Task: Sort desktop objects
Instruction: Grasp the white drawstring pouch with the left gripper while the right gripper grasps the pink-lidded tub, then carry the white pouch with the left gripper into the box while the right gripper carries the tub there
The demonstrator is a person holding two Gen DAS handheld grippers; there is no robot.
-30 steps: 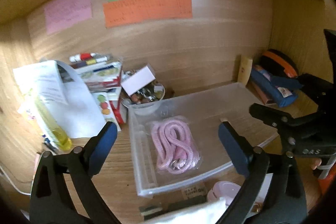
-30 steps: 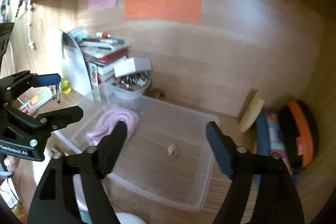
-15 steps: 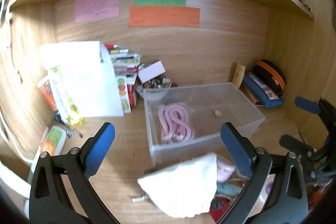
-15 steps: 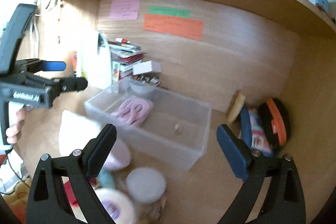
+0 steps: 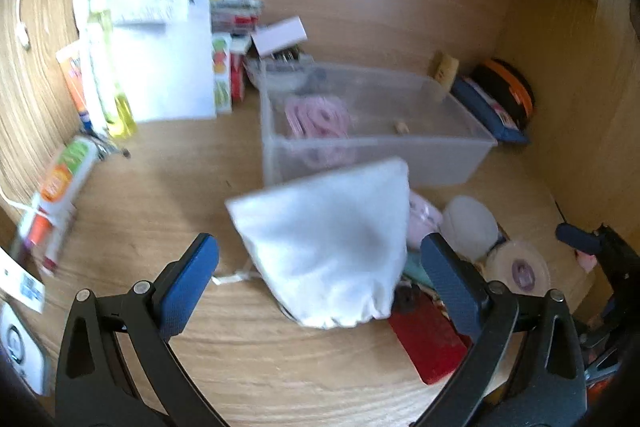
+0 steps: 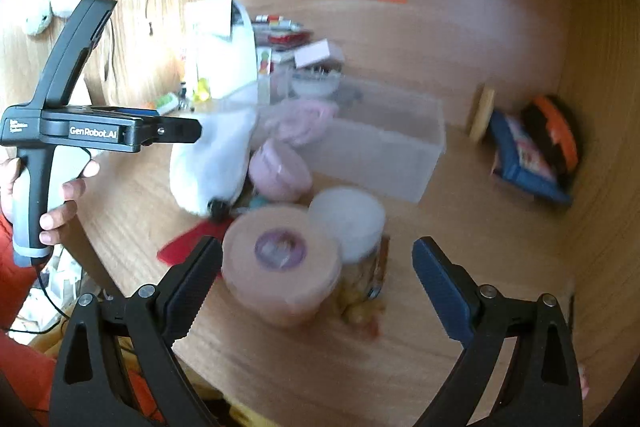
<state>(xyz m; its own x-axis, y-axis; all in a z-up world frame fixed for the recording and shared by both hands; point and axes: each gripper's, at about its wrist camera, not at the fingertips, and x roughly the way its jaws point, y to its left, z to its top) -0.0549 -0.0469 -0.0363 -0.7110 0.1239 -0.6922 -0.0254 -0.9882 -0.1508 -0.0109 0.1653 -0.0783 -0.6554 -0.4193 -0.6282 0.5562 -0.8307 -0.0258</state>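
A clear plastic bin (image 5: 372, 139) stands on the desk with a coiled pink cord (image 5: 316, 119) and a small beige piece (image 5: 400, 126) inside. In front of it lies a white cloth pouch (image 5: 328, 251) on a pile of items. My left gripper (image 5: 320, 267) is open and empty, just before the pouch. My right gripper (image 6: 316, 267) is open and empty, facing a pink-lidded tub (image 6: 280, 259) and a white-lidded jar (image 6: 346, 223). The bin (image 6: 384, 151), the pouch (image 6: 216, 163) and the left gripper's body (image 6: 96, 131) show in the right wrist view.
A red flat item (image 5: 428, 339), a pink round case (image 6: 280, 171) and round lids (image 5: 472, 227) lie in the pile. Books, papers and a bowl (image 5: 160, 47) stand at the back left. A blue pouch and an orange-black case (image 5: 504, 99) lie at the back right. A tube (image 5: 60, 187) lies left.
Both grippers have pulled back from over the bin toward the desk's front edge. The front pile with the white pouch and tubs has come into view. Both stay open.
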